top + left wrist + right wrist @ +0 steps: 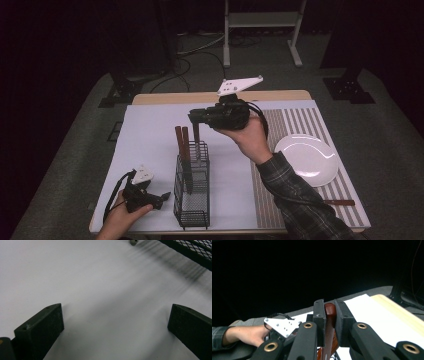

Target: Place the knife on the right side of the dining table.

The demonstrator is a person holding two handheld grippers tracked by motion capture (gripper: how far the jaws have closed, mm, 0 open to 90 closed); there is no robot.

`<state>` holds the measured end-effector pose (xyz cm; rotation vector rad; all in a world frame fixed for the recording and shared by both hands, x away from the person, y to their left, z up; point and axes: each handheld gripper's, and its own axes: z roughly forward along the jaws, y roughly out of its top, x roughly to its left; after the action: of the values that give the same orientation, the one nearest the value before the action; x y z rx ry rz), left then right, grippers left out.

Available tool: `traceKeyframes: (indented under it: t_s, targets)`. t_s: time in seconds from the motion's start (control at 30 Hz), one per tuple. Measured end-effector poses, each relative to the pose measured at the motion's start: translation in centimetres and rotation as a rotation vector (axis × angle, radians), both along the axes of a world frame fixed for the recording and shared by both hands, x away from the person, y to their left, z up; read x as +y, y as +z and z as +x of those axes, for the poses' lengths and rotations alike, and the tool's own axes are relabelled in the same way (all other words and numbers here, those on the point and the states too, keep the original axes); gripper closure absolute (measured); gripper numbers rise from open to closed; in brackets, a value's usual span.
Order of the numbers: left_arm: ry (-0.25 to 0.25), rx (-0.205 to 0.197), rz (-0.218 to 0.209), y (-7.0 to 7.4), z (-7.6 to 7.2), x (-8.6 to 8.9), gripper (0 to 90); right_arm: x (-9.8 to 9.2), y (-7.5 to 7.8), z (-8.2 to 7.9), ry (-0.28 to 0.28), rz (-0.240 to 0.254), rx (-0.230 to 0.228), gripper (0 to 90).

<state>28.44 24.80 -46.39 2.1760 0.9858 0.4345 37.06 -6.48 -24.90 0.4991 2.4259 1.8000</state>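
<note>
Nearest me, at about seven o'clock on the white table cover (150, 130), my left gripper (161, 198) rests low on the sheet with its jaws spread wide and only bare sheet between them; in the left gripper view the cover lies open between the two black pads (42, 326). Just to its three o'clock stands the black wire-mesh cutlery basket (192, 200), upright, with two brown wooden-handled knives (182, 142) rising out of its far compartment. Above the basket's far end, toward twelve o'clock, my right gripper (196, 118) hangs in the air, pinching the top of a third brown wooden knife handle (329, 312); its jaws are pressed tight on the wood on both sides. That handle hangs down toward the basket. At three o'clock, well apart, a round white plate (307, 159) sits on the striped placemat (300, 122).
</note>
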Motion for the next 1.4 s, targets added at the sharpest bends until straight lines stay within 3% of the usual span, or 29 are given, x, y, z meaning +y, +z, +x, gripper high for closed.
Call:
traceKeyframes:
  t_s: [0.37, 0.6, 0.9, 1.1, 1.4]
  targets:
    - [-0.001, 0.0, 0.0, 0.0, 0.0, 0.0, 0.0, -1.5, 3.3, -0.3, -0.027, 0.041, -0.05, 79.8]
    - [0.0, -0.003, -0.001, 0.0, 0.0, 0.0, 0.0, -2.3, 4.3, -0.5, -0.048, 0.046, -0.072, 79.8]
    - [0.001, -0.003, -0.002, 0.0, 0.0, 0.0, 0.0, -5.2, 5.5, -0.6, -0.108, 0.08, -0.098, 79.8]
    - [0.0, -0.002, 0.001, 0.0, 0.0, 0.0, 0.0, -7.1, 5.4, -0.2, -0.177, 0.073, -0.118, 79.8]
    - [0.0, -0.001, 0.0, 0.0, 0.0, 0.0, 0.0, -9.7, 4.0, 1.0, -0.307, 0.029, -0.143, 79.7]
